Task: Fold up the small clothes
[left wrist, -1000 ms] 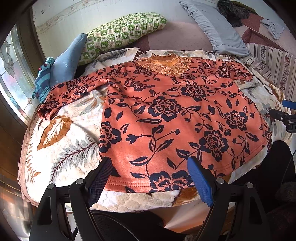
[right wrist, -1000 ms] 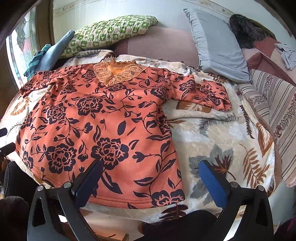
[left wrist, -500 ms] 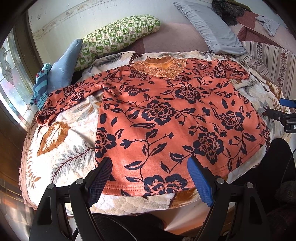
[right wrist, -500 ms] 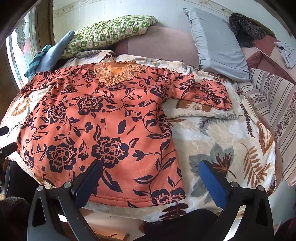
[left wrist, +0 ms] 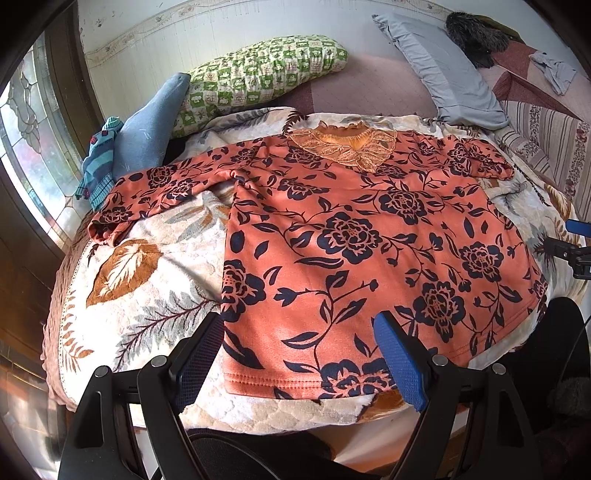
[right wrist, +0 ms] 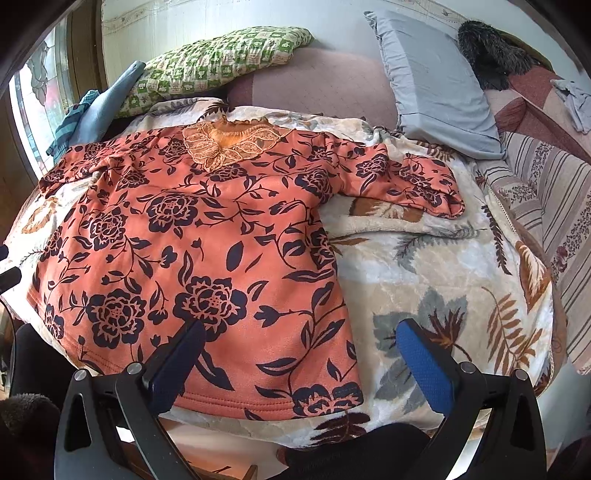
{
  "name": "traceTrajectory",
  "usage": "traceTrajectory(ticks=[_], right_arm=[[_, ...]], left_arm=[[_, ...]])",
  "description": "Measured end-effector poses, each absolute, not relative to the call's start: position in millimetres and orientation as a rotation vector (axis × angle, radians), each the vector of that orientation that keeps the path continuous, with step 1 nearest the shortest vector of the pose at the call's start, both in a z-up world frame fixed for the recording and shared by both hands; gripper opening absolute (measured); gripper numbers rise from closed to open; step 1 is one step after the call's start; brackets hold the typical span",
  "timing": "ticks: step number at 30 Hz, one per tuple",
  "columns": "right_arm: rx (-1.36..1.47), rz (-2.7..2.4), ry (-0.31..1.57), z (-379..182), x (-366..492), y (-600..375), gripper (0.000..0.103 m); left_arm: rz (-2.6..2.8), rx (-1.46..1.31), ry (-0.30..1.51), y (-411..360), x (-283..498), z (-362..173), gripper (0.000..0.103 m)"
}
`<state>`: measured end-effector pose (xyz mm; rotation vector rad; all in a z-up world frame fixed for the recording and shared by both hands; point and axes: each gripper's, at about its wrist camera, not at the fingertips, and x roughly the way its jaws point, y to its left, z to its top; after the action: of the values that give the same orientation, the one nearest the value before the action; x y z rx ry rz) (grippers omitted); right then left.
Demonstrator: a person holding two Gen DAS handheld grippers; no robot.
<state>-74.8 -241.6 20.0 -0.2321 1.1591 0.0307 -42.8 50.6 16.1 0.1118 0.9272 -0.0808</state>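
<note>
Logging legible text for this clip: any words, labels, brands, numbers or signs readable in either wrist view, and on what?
None can be read in either view.
The orange top with navy flowers carries only print, no lettering.
The green-and-white checked pillow has small motifs in its squares, too small to tell whether any are characters.
The leaf-patterned cream blanket shows no writing.
A white speck at the edge of the right claw's body in the left wrist view is cut off and unreadable.

A bed under a leaf-patterned blanket (left wrist: 140, 295) fills the room ahead, backed by a white wall (left wrist: 207, 33). Daylight comes through a leaded glass window (left wrist: 26, 147) at far left. A green checked pillow (left wrist: 258, 74) and a grey pillow (right wrist: 439, 88) lie along the wall.
</note>
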Motion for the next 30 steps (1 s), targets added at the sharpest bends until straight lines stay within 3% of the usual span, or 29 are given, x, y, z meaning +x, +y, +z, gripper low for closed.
traceTrajectory(ticks=[30], right_arm=[[-0.177,0.022,1.22,0.7,-51.0,-259.9,0.103]], left_arm=[[-0.081,0.108,1.004,49.1,2.2,0.7,0.083]])
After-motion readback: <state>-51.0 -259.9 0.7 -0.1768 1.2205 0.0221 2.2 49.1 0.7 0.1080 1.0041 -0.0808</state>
